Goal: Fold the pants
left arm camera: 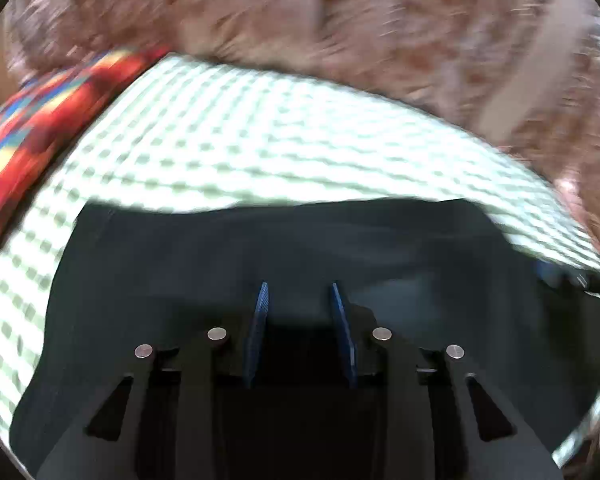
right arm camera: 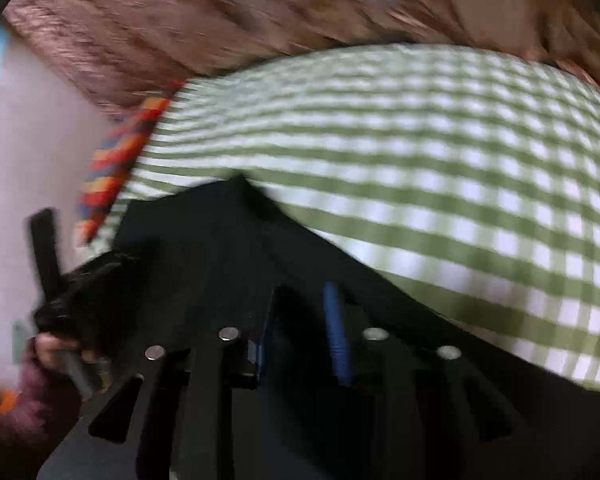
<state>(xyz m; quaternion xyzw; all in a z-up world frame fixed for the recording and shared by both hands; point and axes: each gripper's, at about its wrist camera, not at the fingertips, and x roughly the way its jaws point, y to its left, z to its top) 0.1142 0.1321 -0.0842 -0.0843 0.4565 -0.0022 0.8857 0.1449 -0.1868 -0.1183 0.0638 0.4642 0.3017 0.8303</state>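
Dark navy pants (left arm camera: 260, 256) lie on a green-and-white checked cloth (left arm camera: 260, 140). In the left wrist view my left gripper (left arm camera: 299, 286) hovers over the pants with its blue-padded fingers (left arm camera: 260, 320) apart and nothing between them. In the right wrist view the pants (right arm camera: 204, 240) fill the lower left, blurred by motion. My right gripper (right arm camera: 304, 292) is over them; its blue pad (right arm camera: 336, 332) shows, and a gap shows between the fingers. The other gripper (right arm camera: 48, 248) and the hand holding it appear at the left edge.
A multicoloured red patterned cloth (left arm camera: 40, 120) borders the checked cloth at the left; it also shows in the right wrist view (right arm camera: 116, 160). A brown speckled floor (left arm camera: 340, 12) lies beyond. A pale wall (right arm camera: 32, 140) stands at the left.
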